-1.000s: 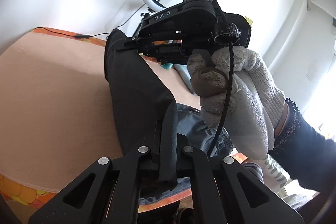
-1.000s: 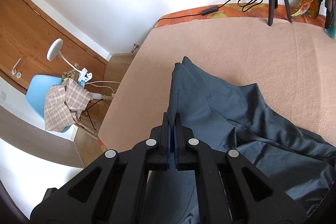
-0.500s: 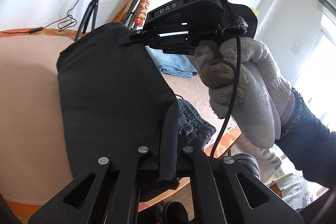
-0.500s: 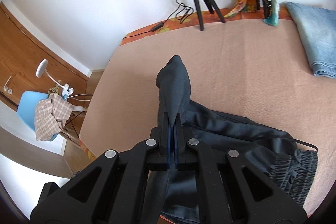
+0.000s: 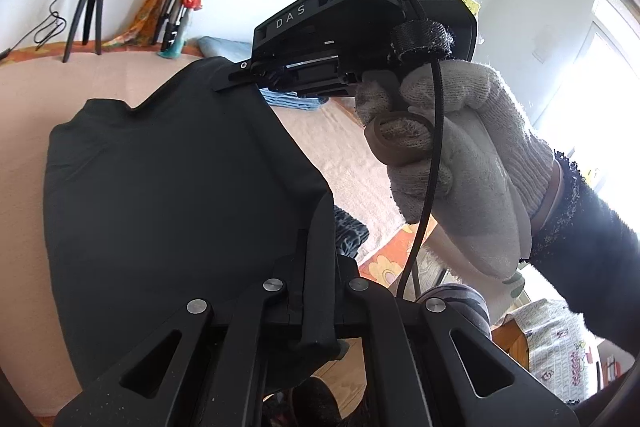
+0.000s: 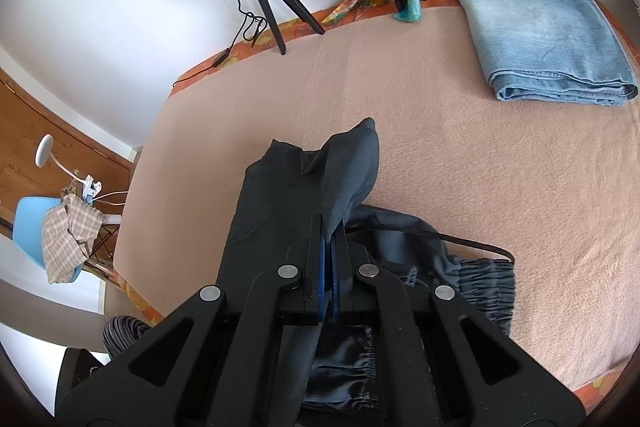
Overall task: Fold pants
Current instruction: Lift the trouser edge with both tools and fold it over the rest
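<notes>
I have both grippers tilted down over the bed (image 6: 460, 155), my left gripper (image 5: 316, 291) and right gripper (image 6: 329, 239) each clamped on the dark pants (image 6: 276, 203), lifting one end above the waistband.

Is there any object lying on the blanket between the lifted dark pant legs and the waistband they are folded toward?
Nothing visible does. The dark grey pants hang over their elastic waistband; the folded blue jeans lie apart, near the wall.

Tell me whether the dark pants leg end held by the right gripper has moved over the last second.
Yes. The dark pants leg end travelled toward the elastic waistband, away from the wooden door side.
</notes>
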`<state>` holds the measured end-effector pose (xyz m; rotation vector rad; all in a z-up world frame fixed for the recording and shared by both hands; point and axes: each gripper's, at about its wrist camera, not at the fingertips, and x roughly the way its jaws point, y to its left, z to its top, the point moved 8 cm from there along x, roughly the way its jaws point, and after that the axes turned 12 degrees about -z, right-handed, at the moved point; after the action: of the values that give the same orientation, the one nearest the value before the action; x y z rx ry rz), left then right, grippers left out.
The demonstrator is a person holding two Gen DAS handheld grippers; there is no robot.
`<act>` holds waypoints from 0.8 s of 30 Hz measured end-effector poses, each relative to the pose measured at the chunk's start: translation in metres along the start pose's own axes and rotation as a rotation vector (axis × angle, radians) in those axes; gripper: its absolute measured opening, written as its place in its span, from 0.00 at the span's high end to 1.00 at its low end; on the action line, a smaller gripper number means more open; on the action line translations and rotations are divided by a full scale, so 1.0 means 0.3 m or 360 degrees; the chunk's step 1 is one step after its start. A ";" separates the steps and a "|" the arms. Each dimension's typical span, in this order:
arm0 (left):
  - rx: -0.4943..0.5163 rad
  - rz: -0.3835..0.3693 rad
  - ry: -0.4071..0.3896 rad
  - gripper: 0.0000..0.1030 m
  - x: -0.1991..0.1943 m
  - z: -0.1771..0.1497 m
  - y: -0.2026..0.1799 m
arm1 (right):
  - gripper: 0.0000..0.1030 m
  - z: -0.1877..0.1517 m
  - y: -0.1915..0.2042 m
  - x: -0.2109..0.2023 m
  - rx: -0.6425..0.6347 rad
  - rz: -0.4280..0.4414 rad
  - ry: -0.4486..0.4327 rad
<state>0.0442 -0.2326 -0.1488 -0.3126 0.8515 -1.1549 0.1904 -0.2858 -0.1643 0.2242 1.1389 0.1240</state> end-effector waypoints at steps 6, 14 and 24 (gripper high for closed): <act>0.0004 -0.0052 0.0055 0.97 0.079 0.004 -0.037 | 0.97 0.000 -0.098 -0.019 0.0019 -0.0062 -0.0003; 0.0004 -0.0084 0.0108 0.97 0.171 -0.001 -0.068 | 0.97 -0.009 -0.214 -0.025 0.0066 -0.0119 0.0003; -0.0016 -0.0062 0.0191 0.96 0.252 -0.028 -0.060 | 0.97 -0.042 -0.325 0.045 0.0121 -0.0187 0.0054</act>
<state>0.0368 -0.3058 -0.1756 -0.2714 0.9598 -1.2152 0.1830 -0.3761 -0.2044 0.2227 1.1890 -0.0194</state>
